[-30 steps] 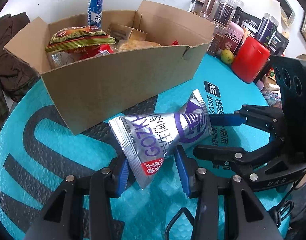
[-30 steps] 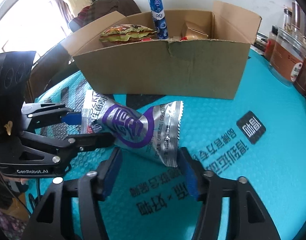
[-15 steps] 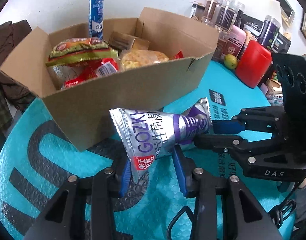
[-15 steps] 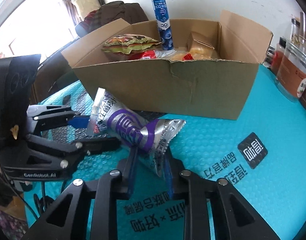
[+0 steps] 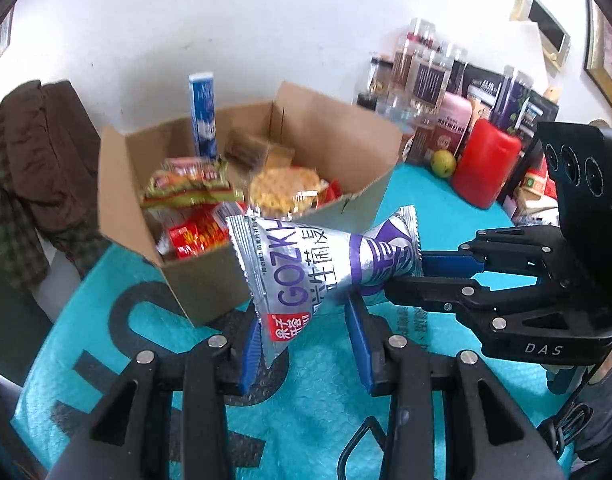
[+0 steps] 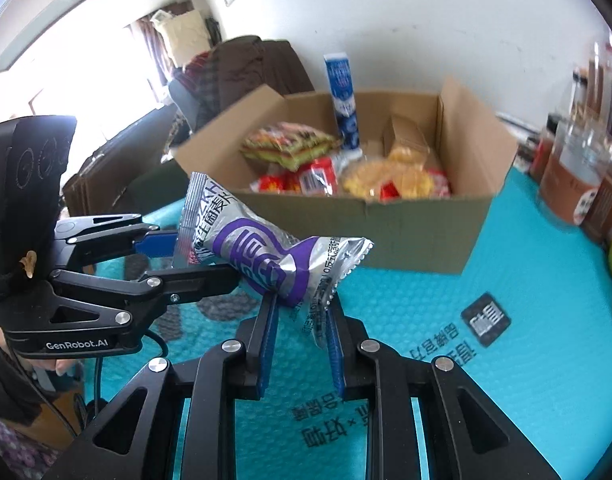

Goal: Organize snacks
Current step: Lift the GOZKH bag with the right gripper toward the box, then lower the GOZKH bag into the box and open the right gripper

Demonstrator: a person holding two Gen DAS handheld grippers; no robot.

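Note:
A silver and purple snack packet [image 5: 318,264] hangs in the air above the teal table mat [image 5: 314,396], level with the near rim of the open cardboard box [image 5: 201,284]. My left gripper [image 5: 303,322] is shut on the packet's lower printed end. My right gripper [image 6: 301,308] is shut on the other, crimped end of the packet [image 6: 261,256]. Each gripper shows in the other's view: the right gripper [image 5: 408,278] comes in from the right, the left gripper [image 6: 193,256] from the left. The box [image 6: 406,236] holds several snack bags and an upright blue tube [image 6: 344,100].
Jars and tins [image 5: 430,80], a red canister [image 5: 486,168] and a yellow-green fruit [image 5: 444,162] crowd the table behind and right of the box. Brown clothing [image 5: 37,148] lies on a seat to the left. Bare teal mat [image 6: 506,360] lies in front of the box.
The right gripper's jaws have shut on the packet's end. Both grippers have lifted the packet off the mat to the height of the box rim.

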